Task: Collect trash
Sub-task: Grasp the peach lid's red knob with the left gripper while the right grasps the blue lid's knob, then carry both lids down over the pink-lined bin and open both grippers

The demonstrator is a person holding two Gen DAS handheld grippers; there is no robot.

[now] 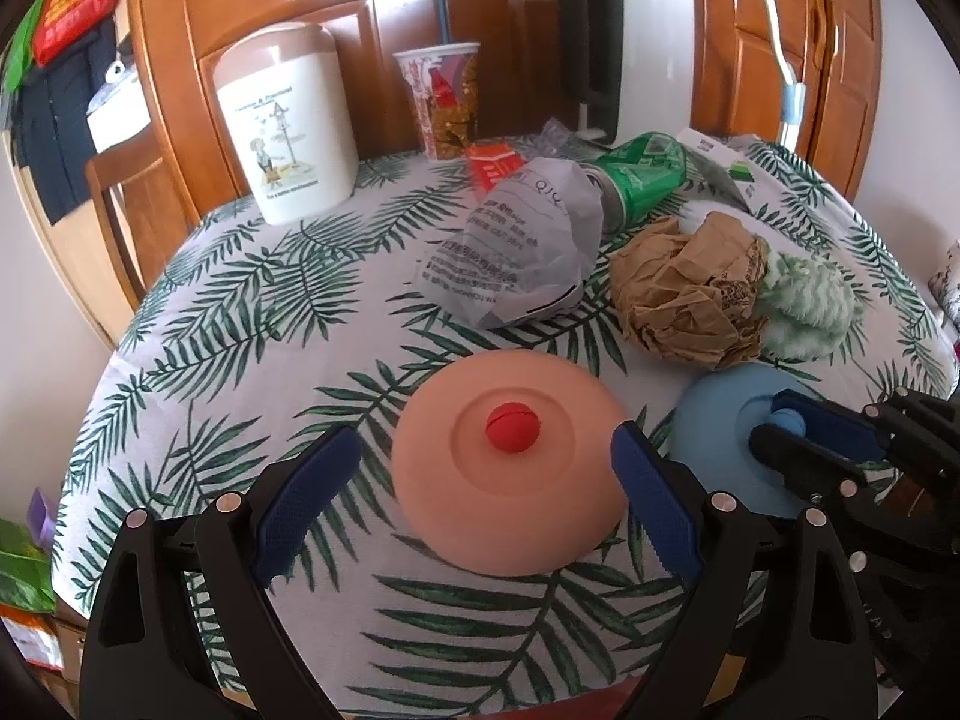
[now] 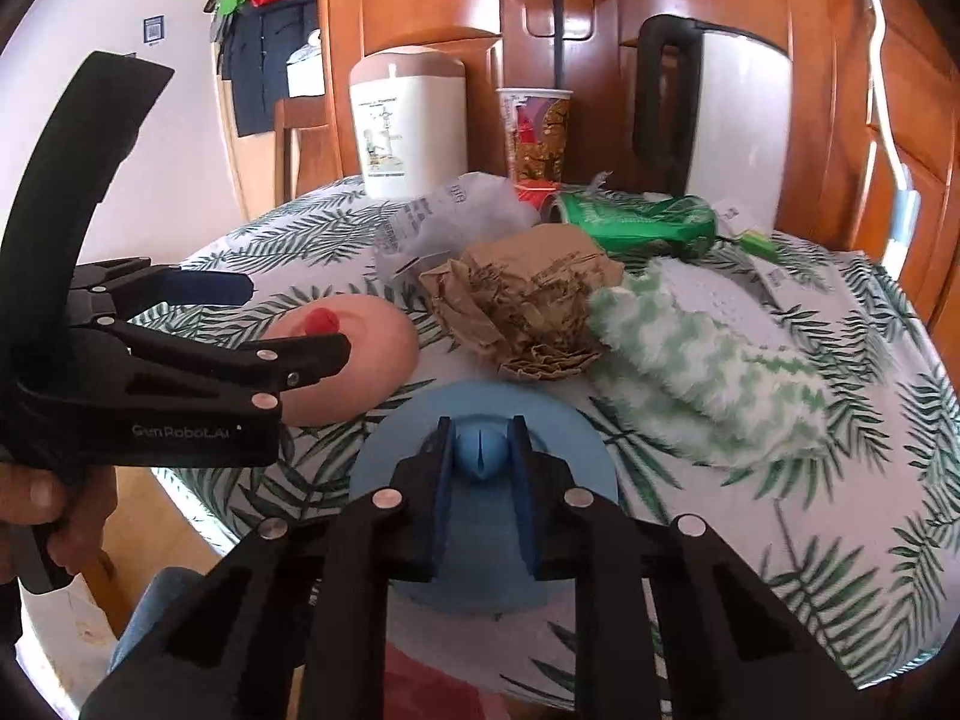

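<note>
A peach lid (image 1: 510, 474) with a red knob (image 1: 513, 427) lies on the leaf-print tablecloth, between the open fingers of my left gripper (image 1: 486, 480). Beside it lies a blue lid (image 2: 480, 480); my right gripper (image 2: 480, 450) is shut on its blue knob (image 2: 480, 453). Trash lies behind: a crumpled brown paper bag (image 1: 684, 294), a grey printed wrapper (image 1: 516, 252), a green can (image 1: 642, 174) on its side, and a red packet (image 1: 492, 165). The left gripper also shows in the right wrist view (image 2: 288, 324).
A white bin with a beige top (image 1: 288, 120), a paper cup with straw (image 1: 441, 96) and a white appliance with a black handle (image 1: 624, 48) stand at the back. A green-white fluffy cloth (image 2: 702, 372) lies right. Wooden cabinets stand behind the table.
</note>
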